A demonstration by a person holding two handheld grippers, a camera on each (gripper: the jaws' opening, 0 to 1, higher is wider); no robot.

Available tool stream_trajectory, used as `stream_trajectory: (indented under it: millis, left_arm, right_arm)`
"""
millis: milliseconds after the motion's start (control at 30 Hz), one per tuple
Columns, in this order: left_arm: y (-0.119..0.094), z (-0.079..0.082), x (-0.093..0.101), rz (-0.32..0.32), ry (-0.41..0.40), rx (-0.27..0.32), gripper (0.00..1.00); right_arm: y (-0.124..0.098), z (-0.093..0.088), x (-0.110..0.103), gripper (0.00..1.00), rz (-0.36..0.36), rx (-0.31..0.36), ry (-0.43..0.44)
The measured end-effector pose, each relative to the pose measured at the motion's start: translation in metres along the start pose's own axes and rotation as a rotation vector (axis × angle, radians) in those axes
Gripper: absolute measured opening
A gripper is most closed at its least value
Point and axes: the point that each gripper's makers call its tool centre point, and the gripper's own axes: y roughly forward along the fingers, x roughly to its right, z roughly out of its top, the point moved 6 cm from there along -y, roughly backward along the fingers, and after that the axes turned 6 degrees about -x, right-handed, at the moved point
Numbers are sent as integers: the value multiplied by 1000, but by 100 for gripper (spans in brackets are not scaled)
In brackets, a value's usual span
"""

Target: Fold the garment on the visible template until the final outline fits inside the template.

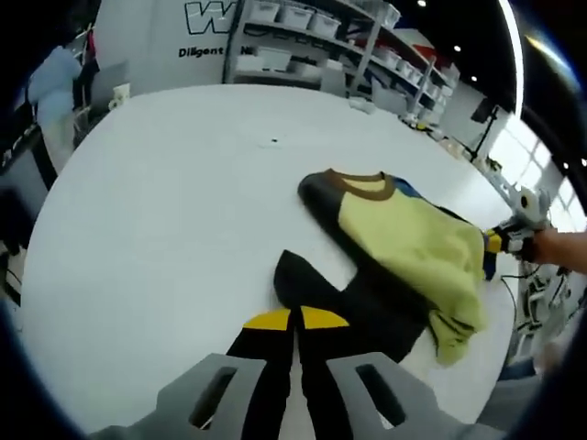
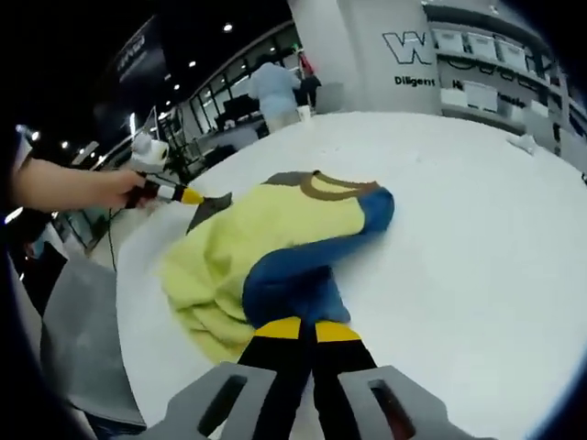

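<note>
left gripper [image 1: 295, 323] jaws closed on garment's [image 1: 404, 243] black sleeve | right gripper [image 2: 307, 330] jaws pinching blue sleeve | white table [image 1: 165, 202]

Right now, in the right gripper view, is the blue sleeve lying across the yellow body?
Yes, the blue sleeve lies folded over the garment's yellow body.

On the white wall [image 1: 156, 37] behind the table, big outlined letters began "W" — cut off after that. Beneath them, small dark print read "Diligent" [image 2: 415, 81] — the rest was lost.
</note>
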Motion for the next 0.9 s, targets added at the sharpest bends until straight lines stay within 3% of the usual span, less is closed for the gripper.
stream_trajectory:
  millis: [100,433,667,900]
  left_arm:
    - [-12,-7,-6,13,-17,9,0]
    - [-48,-38,-24,65,-106,39,0]
    - [-65,-68,-32,100,-155,24,0]
    - [-78,-86,-41,140,-205,11,0]
  right_arm:
    - [-8,-1,10,0,-10,26,89]
    - [-28,-13,36,0,-73,39,228]
    - [-37,-24,53,0,-100,52,403]
    - [-50,-36,75,0,-162,42,495]
